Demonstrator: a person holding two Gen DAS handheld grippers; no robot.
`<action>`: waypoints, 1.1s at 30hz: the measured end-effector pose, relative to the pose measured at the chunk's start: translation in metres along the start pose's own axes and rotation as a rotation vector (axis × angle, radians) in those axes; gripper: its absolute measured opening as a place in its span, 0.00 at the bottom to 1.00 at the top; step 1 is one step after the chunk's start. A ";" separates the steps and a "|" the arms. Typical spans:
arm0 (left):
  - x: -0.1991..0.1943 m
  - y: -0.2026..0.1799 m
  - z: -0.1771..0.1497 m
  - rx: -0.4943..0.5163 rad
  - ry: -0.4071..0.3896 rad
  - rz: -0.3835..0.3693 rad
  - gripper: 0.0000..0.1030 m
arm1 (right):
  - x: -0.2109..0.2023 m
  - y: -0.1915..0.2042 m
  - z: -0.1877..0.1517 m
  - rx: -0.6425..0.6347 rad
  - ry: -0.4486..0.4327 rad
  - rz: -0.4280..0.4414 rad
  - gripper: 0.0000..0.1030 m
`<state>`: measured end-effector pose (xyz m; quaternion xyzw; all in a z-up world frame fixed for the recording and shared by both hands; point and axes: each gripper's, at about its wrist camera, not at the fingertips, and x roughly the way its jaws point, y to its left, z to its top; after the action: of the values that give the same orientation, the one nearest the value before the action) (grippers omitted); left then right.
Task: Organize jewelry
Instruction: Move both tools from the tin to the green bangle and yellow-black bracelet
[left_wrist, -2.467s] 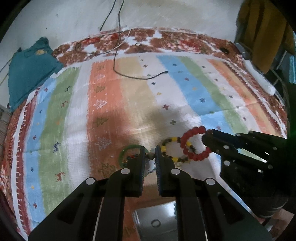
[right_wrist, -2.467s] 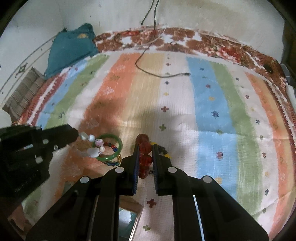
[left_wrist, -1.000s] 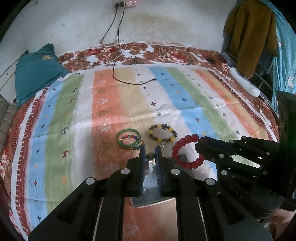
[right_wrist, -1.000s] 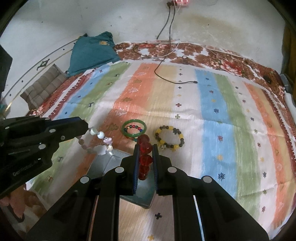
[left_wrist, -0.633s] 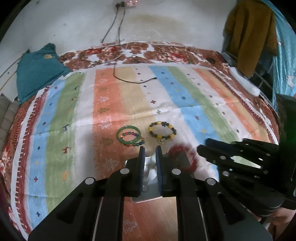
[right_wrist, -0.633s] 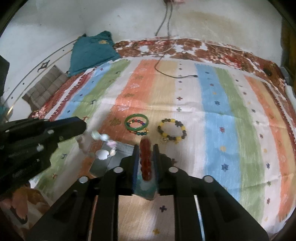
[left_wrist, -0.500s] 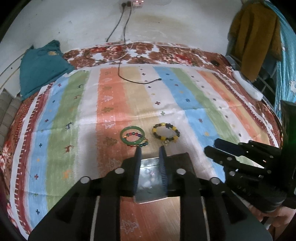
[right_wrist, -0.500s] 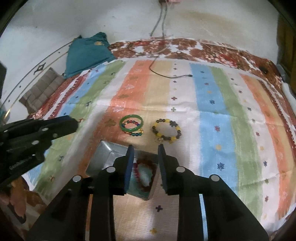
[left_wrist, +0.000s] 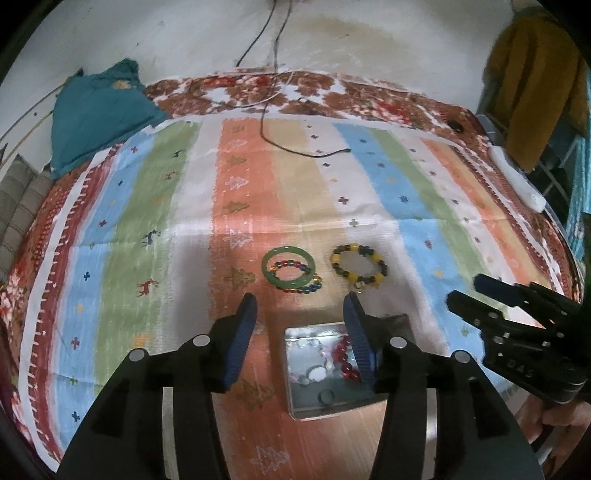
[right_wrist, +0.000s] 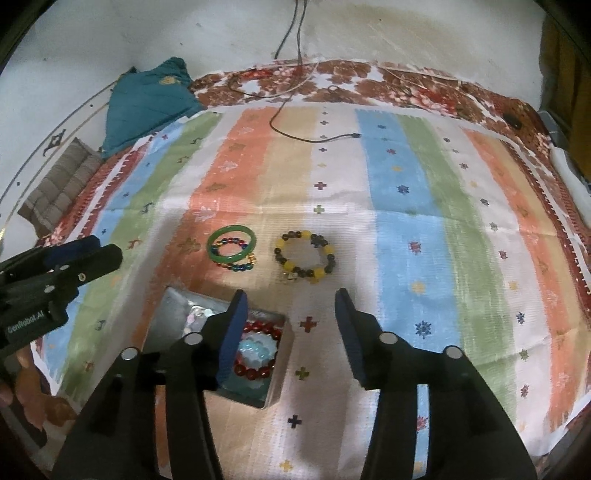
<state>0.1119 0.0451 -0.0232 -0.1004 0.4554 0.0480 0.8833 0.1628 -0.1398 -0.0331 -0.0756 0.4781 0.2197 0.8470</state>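
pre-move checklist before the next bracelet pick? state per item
1. Left tongs empty, jaws just opened: ok.
2. Right tongs empty, jaws just opened: ok.
3. Red bead bracelet inside metal tin: ok.
4. Pale bead bracelet inside tin: ok.
5. Green bangle clear for pick: not ok, multicolour bead bracelet overlaps it.
6. Yellow-and-dark bead bracelet lying alone on striped cloth: ok.

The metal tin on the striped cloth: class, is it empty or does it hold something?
Not empty. The metal tin is open-topped, and a red bead bracelet and a pale bead bracelet lie inside it.
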 end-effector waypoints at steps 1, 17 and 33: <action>0.004 0.003 0.002 -0.009 0.007 0.011 0.48 | 0.002 -0.002 0.002 0.001 0.005 -0.006 0.54; 0.052 0.018 0.021 -0.039 0.091 0.101 0.62 | 0.039 -0.011 0.022 -0.009 0.075 -0.057 0.69; 0.091 0.020 0.031 -0.005 0.147 0.151 0.69 | 0.078 -0.024 0.035 0.001 0.151 -0.112 0.70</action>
<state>0.1859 0.0705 -0.0820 -0.0713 0.5250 0.1083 0.8412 0.2355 -0.1262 -0.0827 -0.1180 0.5356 0.1653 0.8197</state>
